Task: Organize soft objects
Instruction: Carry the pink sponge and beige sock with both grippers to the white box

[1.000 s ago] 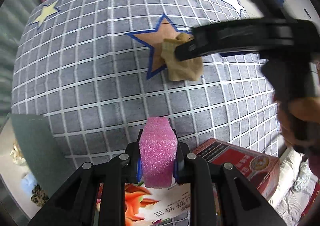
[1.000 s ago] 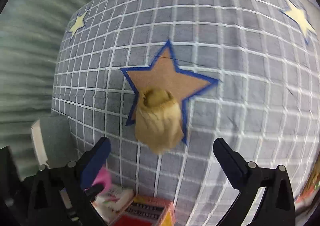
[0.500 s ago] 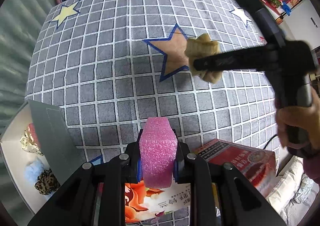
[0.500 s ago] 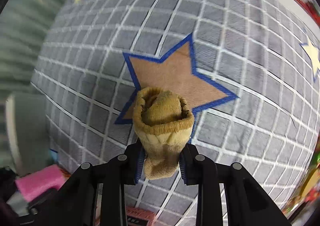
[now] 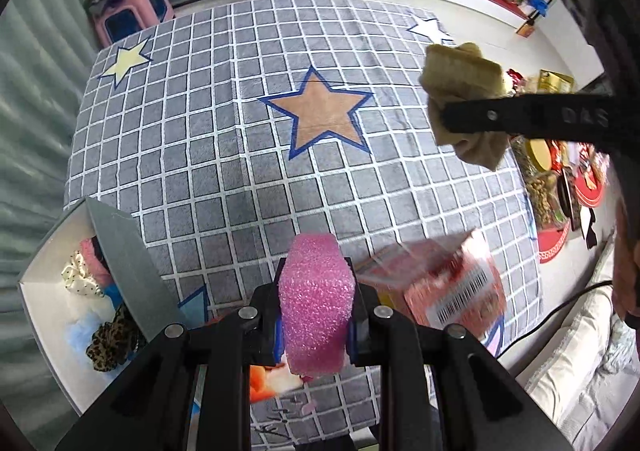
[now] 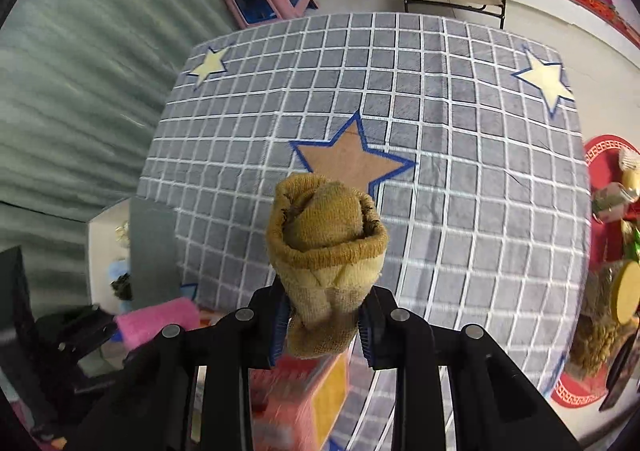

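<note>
right hand-held gripper [image 6: 322, 335]: pads pinching the rolled mustard-yellow knit sock [image 6: 326, 263]. A second ago the jaws were spread wide with the sock lying on the brown blue-edged star [image 6: 352, 161]; now the sock is off the cloth and up in the air, and the star is bare.
left hand-held gripper [image 5: 316, 321]: pressed on the pink foam sponge block [image 5: 318, 303], same grip as a second ago, also carried higher above the cloth.
meaning for task: both soft items are picked, nothing soft left on the grid. Judging by this, the next step is transport to a container, not another pick.
likely target: open white cardboard box [image 5: 44, 315] with grey flap at the near-left corner; it already holds scrunchies and fluffy bits [image 5: 108, 343]. Looks like the drop point, can't confirm.
surface: grey checked cloth with stars over the tabletop [image 5: 224, 171]; cloth edge visible on the far and left sides, floor beyond.
clearance: centre of the cloth is open, free path leftward for the right side.
obstacles: red printed carton [image 5: 452, 287] near the front edge, just right of the left jaws; grey flap stands over part of the box opening, so entry is from above.
crossing risk: both arms are heading for the same corner; sponge side is nearer, sock side has to cross over. Stagger them.
</note>
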Action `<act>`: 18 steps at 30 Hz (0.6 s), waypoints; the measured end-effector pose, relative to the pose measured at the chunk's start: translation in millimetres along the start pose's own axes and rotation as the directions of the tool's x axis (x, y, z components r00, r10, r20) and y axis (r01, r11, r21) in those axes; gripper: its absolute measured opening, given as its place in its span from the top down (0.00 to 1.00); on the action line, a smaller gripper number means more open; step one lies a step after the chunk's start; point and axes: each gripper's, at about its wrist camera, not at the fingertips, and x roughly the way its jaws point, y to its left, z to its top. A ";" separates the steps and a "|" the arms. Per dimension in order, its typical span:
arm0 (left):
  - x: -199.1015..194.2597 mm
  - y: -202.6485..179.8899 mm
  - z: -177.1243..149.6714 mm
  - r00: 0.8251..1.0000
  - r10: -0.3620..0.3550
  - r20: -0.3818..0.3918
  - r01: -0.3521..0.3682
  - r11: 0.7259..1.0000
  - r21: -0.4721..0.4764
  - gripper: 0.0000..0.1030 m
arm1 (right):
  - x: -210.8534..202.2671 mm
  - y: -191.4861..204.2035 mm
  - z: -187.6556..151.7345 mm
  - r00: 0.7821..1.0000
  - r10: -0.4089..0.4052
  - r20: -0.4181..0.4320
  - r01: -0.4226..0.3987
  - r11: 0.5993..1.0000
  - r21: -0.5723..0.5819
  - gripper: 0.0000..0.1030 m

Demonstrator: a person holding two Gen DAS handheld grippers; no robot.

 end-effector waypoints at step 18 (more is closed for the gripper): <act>-44.4 36.3 -54.4 0.998 -0.018 0.052 0.018 1.000 0.001 0.77 | -44.9 66.1 -99.1 1.000 -0.008 -0.007 0.009 0.999 0.044 0.70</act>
